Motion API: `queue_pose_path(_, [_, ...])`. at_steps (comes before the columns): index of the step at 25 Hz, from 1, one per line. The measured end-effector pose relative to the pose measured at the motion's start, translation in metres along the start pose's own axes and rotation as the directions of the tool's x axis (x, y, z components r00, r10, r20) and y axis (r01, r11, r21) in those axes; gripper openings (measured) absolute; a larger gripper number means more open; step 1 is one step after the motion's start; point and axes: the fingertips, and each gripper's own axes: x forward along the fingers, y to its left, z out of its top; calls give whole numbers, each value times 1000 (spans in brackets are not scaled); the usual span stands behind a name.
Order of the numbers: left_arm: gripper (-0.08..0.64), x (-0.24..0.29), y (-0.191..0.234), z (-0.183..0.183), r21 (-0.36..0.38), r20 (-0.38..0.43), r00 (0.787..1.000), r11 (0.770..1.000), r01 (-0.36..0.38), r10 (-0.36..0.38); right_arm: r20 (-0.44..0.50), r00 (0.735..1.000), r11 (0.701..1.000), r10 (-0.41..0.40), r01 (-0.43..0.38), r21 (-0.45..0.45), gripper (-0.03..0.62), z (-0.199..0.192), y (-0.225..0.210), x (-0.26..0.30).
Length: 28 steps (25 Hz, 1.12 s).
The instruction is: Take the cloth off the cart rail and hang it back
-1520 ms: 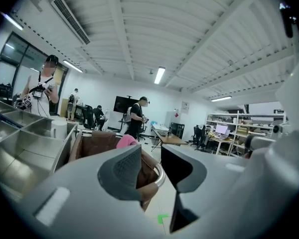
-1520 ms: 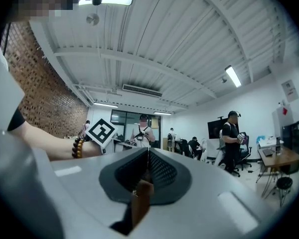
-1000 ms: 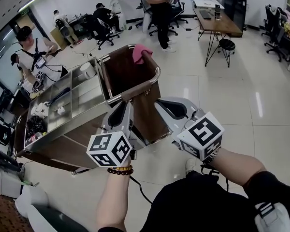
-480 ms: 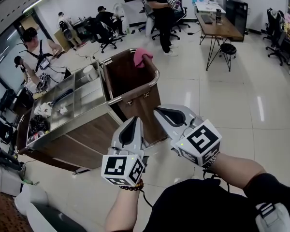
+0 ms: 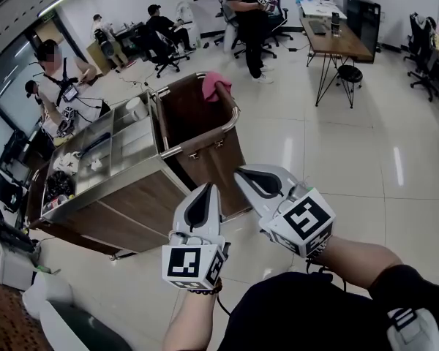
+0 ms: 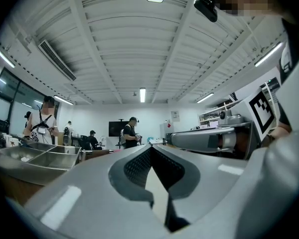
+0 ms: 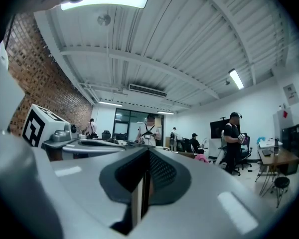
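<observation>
Grey-shelled and nearest to you, your left tool (image 5: 209,189) now has its jaws pressed flat together with nothing between them. A second ago it was up by the near edge of the cart (image 5: 110,146) with the jaws a little apart. Since then it has drawn back toward you, slid right and rolled, so its marker cube faces up. Your right tool (image 5: 238,172), just beside it, has barely shifted; its jaws are likewise closed and empty. Both tools point over the cart's near end rather than at anything you could grip. For the task, that reads as no progress toward the first step. You have not begun a grasp, and the left tool has given up ground, so I judge you must reach or step forward and open one tool before anything else. Beyond the tools comes the cart's brown-walled bin, edged by a bright metal rail (image 5: 236,115), with steel trays alongside on the left. The cloth (image 5: 214,83) is well apart from both tools, at the bin's far corner. It is pink, soft and bunched, draped over the rail there in a loose hump, with one fold hanging down inside the bin. It looks limp enough to pinch at the crest. Farther off, people (image 5: 246,13) stand and sit around the room.
</observation>
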Motion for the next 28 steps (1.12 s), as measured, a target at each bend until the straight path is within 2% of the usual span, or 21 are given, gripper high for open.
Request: queue_pose_path(28, [3, 6, -9, -2, 22, -19, 1000, 1000, -17, 17, 1, 1000, 1000, 15, -15, -2, -2, -5, -4, -12])
